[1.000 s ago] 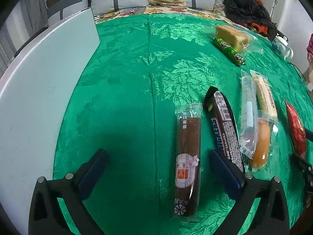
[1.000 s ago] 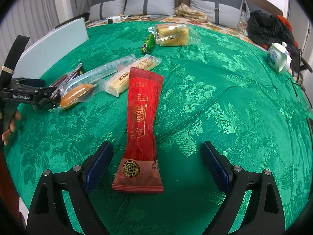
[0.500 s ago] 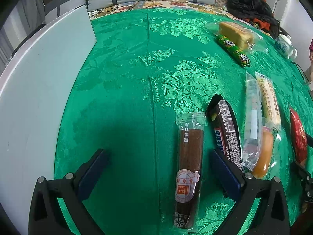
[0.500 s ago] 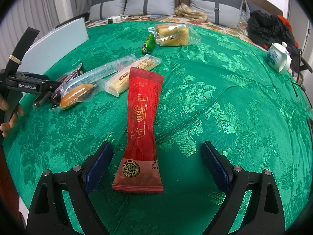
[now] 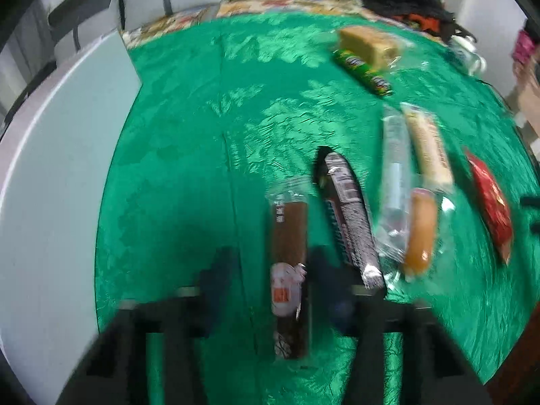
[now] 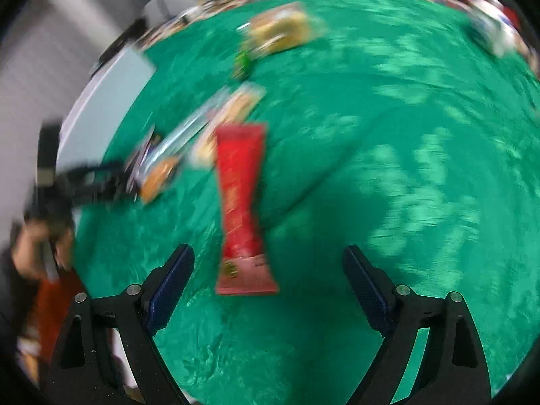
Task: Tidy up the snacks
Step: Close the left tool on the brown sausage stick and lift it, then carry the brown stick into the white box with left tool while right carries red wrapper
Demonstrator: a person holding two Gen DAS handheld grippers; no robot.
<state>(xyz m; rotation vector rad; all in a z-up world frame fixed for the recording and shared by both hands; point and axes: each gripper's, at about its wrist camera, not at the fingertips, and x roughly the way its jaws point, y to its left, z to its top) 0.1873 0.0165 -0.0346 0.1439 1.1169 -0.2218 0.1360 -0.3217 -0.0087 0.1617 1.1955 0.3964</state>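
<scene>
left gripper [image 5: 270, 283] half-closed astride brown snack bar [image 5: 289, 263], contact unclear | right gripper [image 6: 268, 290] wide, empty — red packet [image 6: 241, 202] between fingers | we risk nudging Snickers bar [image 5: 351, 216] beside right finger

I see an emerald green tablecloth [image 5: 189, 155] with a lighter green leaf brocade. On it, a dark brown bar [image 5: 289, 236] in clear wrap carries a white-and-orange label. Beside it, my view shows a black-and-silver wrapper [image 5: 351, 216], an orange-tan roll [image 5: 420, 233], a pale cream bar [image 5: 428, 148] and a red packet [image 6: 241, 199] with a gold emblem. Toward the far edge, a green tube [image 5: 362, 72]. Left edge: pale grey-blue board [image 5: 57, 175].
</scene>
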